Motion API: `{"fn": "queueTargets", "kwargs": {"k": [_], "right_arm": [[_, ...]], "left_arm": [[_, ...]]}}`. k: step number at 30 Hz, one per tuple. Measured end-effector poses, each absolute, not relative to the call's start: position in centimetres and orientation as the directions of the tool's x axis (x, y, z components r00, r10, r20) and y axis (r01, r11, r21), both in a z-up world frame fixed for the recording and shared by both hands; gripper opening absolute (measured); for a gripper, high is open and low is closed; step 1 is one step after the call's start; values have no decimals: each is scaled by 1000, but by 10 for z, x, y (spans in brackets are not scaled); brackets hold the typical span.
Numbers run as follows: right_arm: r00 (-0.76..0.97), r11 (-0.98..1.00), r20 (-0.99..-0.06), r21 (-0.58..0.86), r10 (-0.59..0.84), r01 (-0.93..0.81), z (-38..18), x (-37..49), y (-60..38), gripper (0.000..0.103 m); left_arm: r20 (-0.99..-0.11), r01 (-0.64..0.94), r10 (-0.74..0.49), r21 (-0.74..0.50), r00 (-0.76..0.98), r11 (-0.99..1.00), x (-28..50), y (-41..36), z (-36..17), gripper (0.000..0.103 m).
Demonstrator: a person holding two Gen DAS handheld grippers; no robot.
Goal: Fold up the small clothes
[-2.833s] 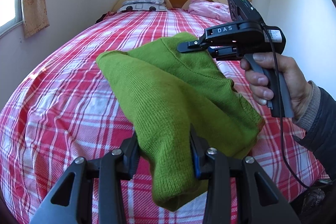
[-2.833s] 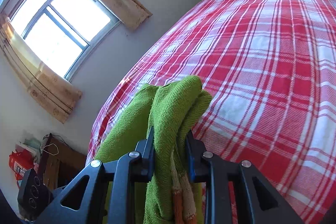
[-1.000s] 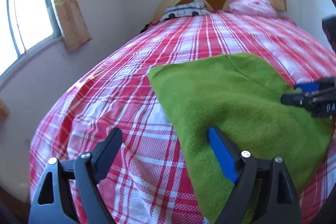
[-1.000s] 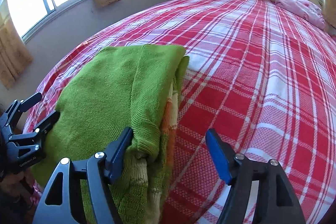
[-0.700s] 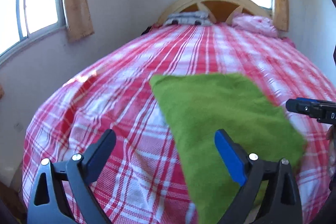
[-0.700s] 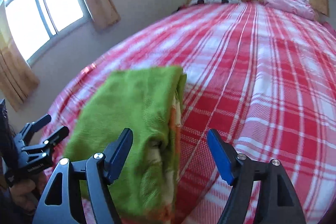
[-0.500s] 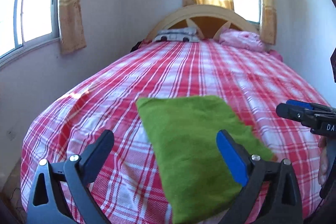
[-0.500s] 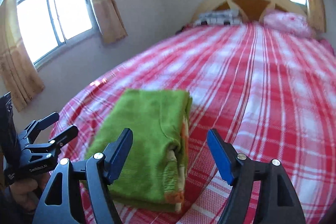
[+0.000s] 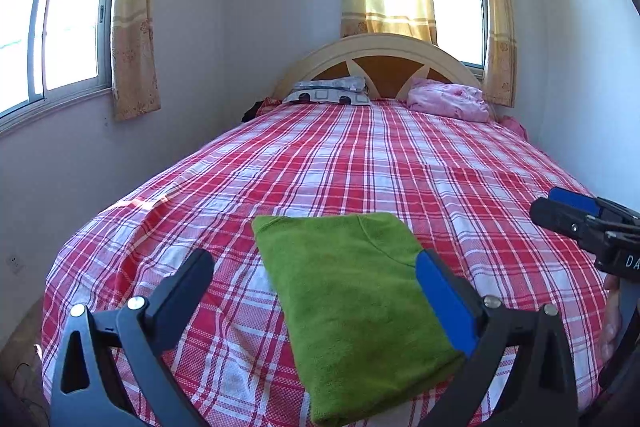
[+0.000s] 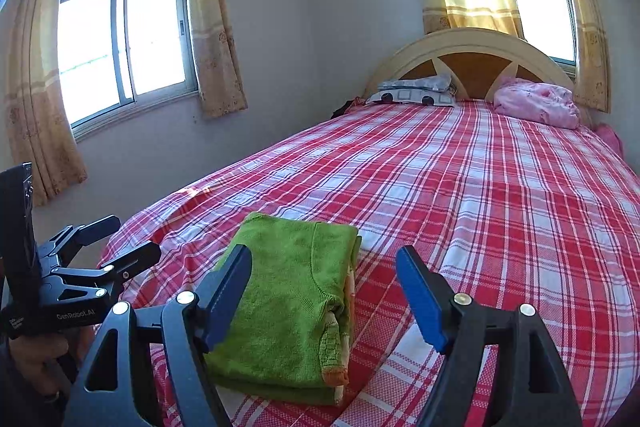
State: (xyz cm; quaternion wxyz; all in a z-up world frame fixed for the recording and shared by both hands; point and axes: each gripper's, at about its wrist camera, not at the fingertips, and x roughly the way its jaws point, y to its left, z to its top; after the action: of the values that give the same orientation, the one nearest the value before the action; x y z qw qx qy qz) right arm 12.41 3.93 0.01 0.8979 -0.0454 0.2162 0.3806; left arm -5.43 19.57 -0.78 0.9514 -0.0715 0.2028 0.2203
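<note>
A green knitted sweater (image 9: 352, 291) lies folded into a compact rectangle near the foot of the red plaid bed (image 9: 400, 167). In the right wrist view the sweater (image 10: 288, 291) shows stacked layers with orange and pale trim at its near right edge. My left gripper (image 9: 314, 259) hovers above the sweater, open wide, nothing between its pads. My right gripper (image 10: 324, 254) is open too, raised over the sweater's right side and not touching it. Each gripper appears in the other's view: the right gripper (image 9: 548, 203) at the right, the left gripper (image 10: 132, 237) at the left, held by a hand.
A grey patterned pillow (image 9: 328, 93) and a bundled pink cloth (image 9: 448, 101) sit at the cream headboard (image 9: 380, 45). A wall with a curtained window (image 10: 124, 39) runs along the bed's left side. The plaid sheet (image 10: 480, 207) stretches beyond the sweater.
Both grippers let go of the sweater, which now lies flat and folded. Over the last second both opened wider, rose and drew back, so the sweater looks smaller and the room shows more.
</note>
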Motion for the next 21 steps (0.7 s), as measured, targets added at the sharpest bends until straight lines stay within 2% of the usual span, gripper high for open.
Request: {"fn": "queueTargets", "kwargs": {"k": [21], "right_arm": [[608, 697, -420, 86, 674, -712, 0, 119, 40, 75]], "left_arm": [[-417, -443, 384, -51, 824, 895, -58, 191, -7, 103]]}}
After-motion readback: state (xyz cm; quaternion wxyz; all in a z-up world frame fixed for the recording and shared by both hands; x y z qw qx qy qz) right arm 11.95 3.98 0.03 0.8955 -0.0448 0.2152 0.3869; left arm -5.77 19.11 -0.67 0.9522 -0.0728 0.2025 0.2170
